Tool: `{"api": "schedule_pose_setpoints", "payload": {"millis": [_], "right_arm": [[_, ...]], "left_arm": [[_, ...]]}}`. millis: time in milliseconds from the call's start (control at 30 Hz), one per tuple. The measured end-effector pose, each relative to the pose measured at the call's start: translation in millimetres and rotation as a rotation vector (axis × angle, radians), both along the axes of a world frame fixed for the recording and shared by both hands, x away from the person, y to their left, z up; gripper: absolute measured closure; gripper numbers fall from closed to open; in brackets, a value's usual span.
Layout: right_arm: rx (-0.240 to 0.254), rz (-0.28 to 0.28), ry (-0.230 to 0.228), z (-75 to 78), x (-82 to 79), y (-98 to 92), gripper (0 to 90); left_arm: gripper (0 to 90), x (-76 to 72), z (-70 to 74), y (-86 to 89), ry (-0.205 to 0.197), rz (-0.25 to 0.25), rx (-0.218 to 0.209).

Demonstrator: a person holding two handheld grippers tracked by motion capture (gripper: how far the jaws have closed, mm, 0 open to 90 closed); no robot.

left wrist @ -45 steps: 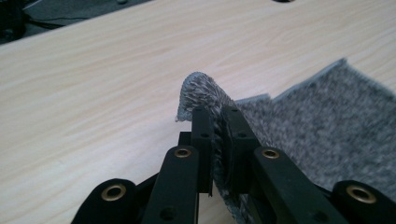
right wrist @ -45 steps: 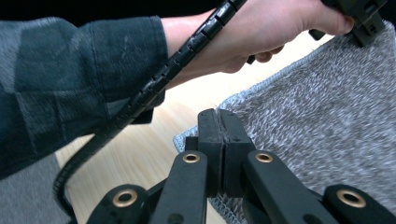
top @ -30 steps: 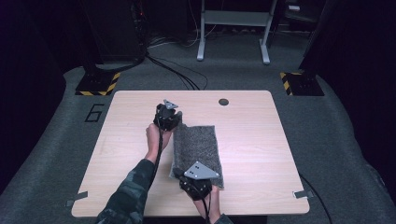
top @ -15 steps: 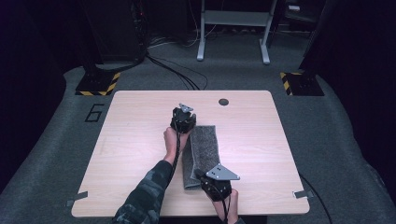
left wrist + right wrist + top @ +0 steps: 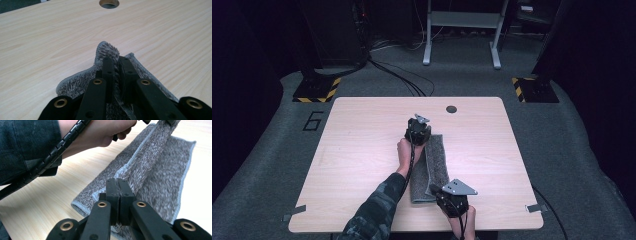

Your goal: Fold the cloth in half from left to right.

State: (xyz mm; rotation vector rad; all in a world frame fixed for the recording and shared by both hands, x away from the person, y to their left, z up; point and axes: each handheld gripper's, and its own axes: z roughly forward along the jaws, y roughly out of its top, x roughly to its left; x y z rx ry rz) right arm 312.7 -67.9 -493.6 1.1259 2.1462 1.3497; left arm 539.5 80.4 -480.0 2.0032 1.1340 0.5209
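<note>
A: Grey, fuzzy terry towel (image 5: pixel 430 167), high view: folded lengthwise into a narrow strip at the middle of the pale wooden table (image 5: pixel 362 150), long axis running away from the person. Left gripper (image 5: pixel 418 134) at the far end, right gripper (image 5: pixel 452 200) at the near end. Risk: uneven lowering and the top layer lands skewed, edges not matching.

B: Hidden there?
A: Both jaw pairs, under the gripper bodies and grey plates. The contact can't be read from above.

B: Left gripper view?
A: Left gripper (image 5: pixel 115 65) pinched tight on an upstanding corner of the towel (image 5: pixel 75 86), pile sticking up between the jaws. Thin bite (a tug sideways could pull it free). The round cable hole (image 5: pixel 109 2) is cut off at the top edge.

B: Right gripper view?
A: Right gripper (image 5: pixel 117 187) clamped on the hemmed near edge of the towel (image 5: pixel 160 182); upper layer lifted in a ridge towards the other hand (image 5: pixel 100 132). If the right lets go first, that ridge may flop crooked. How many layers it grips, I can't tell; the far gripper is cropped.
</note>
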Motion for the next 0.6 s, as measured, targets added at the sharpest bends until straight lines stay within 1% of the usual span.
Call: {"api": "schedule_pose_setpoints", "payload": {"millis": [33,100,133,167,267,333,367,400,433,467,500,533,567,600], "right_arm": [[-0.002,-0.007,0.004,-1.2,-0.3,-2.0,89.4],[0.004,-0.007,0.006,-1.8,-0.2,-2.8,89.3],[-0.004,-0.008,0.006,-2.8,-0.9,-4.7,89.3],[-0.001,-0.015,0.006,-3.4,-1.1,-5.1,89.3],[-0.003,-0.018,0.007,-4.6,-1.2,-7.1,89.3],[-0.001,-0.025,0.017,-5.7,-1.5,-8.4,89.2],[-0.007,-0.023,0.016,-6.4,-1.3,-9.9,87.7],[-0.012,-0.045,0.022,-6.9,-1.6,-10.9,86.4],[-0.015,-0.049,0.025,-7.4,-1.4,-12.2,85.0],[-0.016,-0.053,0.032,-8.1,-1.6,-14.7,81.4],[-0.016,-0.053,0.032,-8.1,-1.6,-14.7,81.4],[-0.012,-0.078,0.050,-10.3,-1.2,-22.4,75.3],[-0.010,-0.085,0.053,-11.0,-1.4,-25.7,72.8],[-0.006,-0.093,0.059,-11.3,-1.7,-29.8,68.2]], "left_arm": [[83.5,0.1,-0.7,-1.4,0.011,-0.007,0.006],[83.4,0.3,-2.9,-4.1,0.011,-0.008,0.005],[83.4,0.4,-4.3,-6.6,0.007,-0.011,0.004],[83.4,0.3,-4.5,-7.5,0.014,-0.014,0.005],[83.4,0.3,-5.3,-9.5,0.013,-0.019,0.006],[82.9,0.6,-6.1,-11.5,0.011,-0.018,0.005],[75.2,0.8,-6.6,-12.3,0.012,-0.019,0.003],[66.2,2.0,-7.7,-13.7,0.024,-0.027,-0.008],[57.6,1.3,-7.2,-14.0,0.029,-0.030,-0.016],[48.9,1.3,-7.2,-14.0,0.029,-0.030,-0.016],[48.9,0.3,-5.1,-12.8,0.039,-0.048,-0.017],[34.8,-3.3,-0.7,-12.2,0.034,-0.049,-0.033],[31.5,-4.8,2.1,-10.3,0.030,-0.062,-0.040],[27.6,-6.9,5.2,-8.8,0.030,-0.066,-0.046]]}}
